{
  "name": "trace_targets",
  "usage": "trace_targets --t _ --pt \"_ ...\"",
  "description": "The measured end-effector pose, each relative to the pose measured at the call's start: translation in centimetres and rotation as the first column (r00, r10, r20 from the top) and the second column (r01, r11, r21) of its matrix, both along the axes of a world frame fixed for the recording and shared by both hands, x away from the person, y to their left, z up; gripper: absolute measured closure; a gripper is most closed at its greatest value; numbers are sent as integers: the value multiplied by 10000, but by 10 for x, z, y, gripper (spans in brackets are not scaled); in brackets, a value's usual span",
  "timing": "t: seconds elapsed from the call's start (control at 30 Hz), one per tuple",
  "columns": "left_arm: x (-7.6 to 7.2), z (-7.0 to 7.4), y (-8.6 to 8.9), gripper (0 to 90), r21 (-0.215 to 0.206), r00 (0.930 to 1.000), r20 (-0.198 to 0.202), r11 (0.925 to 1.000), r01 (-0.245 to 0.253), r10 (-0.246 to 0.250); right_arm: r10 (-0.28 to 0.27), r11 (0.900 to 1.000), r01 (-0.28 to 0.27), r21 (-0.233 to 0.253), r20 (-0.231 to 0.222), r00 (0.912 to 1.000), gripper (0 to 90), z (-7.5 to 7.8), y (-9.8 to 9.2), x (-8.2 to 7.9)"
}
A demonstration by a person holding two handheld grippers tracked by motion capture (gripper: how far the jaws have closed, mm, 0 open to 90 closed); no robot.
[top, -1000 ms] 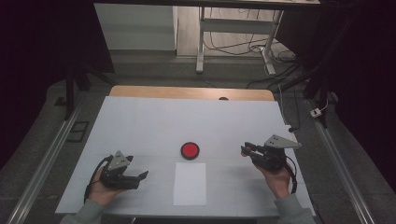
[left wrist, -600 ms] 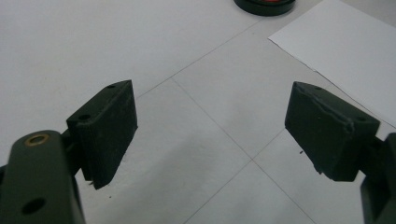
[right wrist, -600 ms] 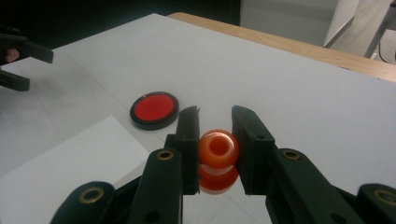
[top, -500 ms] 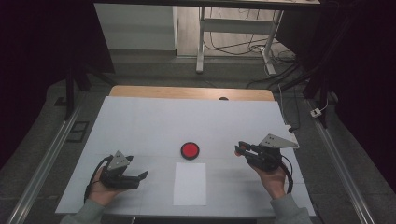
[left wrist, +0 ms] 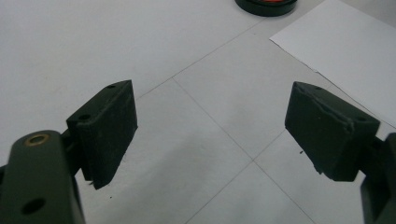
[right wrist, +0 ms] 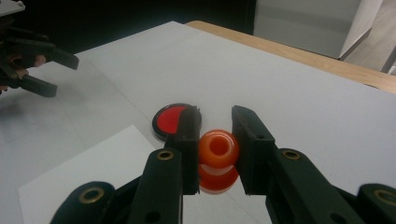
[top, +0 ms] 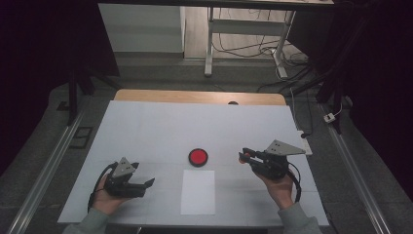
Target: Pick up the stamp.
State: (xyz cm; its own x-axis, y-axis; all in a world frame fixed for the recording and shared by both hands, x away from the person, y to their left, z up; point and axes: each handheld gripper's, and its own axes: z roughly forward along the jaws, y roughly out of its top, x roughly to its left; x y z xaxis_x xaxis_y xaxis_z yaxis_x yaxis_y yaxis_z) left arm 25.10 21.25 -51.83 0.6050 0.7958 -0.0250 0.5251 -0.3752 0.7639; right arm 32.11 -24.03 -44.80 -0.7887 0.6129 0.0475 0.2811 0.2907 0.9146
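so the right tongs [right wrist: 215,140] were clamped on a small orange spool [right wrist: 218,156], held just off the counter [top: 146,126] to the right of the red disc [top: 198,156]. in the right gripper view the spool sat squarely between the two black jaws, its hollow end facing the camera. the left tongs [top: 146,184] lay wide open w/ nothing between them, resting low near the left edge of the white sheet [top: 198,191].

judgement: the step looked like carrying the spool over to the disc or the sheet. to do it well, keep the squeeze steady, since the spool's waisted, rounded body could roll or pop out if the jaws slackened; keep it level and come down straight, then let go only once it's seated. the left tongs might need to steady the sheet, bc thin paper slides easily on a smooth top.

materials: spool looked like glossy plastic, round w/ a central hole and a narrower waist. disc was flat, round, red in a dark rim, prob. plastic too. sheet was plain matte paper, rectangular. counter was pale, smooth, w/ faint seam lines, and a wood strip [top: 199,97] ran along its far edge. jaw pads [left wrist: 109,126] were black, blocky, slightly scuffed.
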Motion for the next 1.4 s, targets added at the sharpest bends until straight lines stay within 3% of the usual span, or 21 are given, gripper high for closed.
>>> trace_targets --t 1.4 --pt "1 0 -1 171 16 10000 -9 10000 31 -31 1131 9933 -1131 -220 -14 9936 720 -9 51 -11"
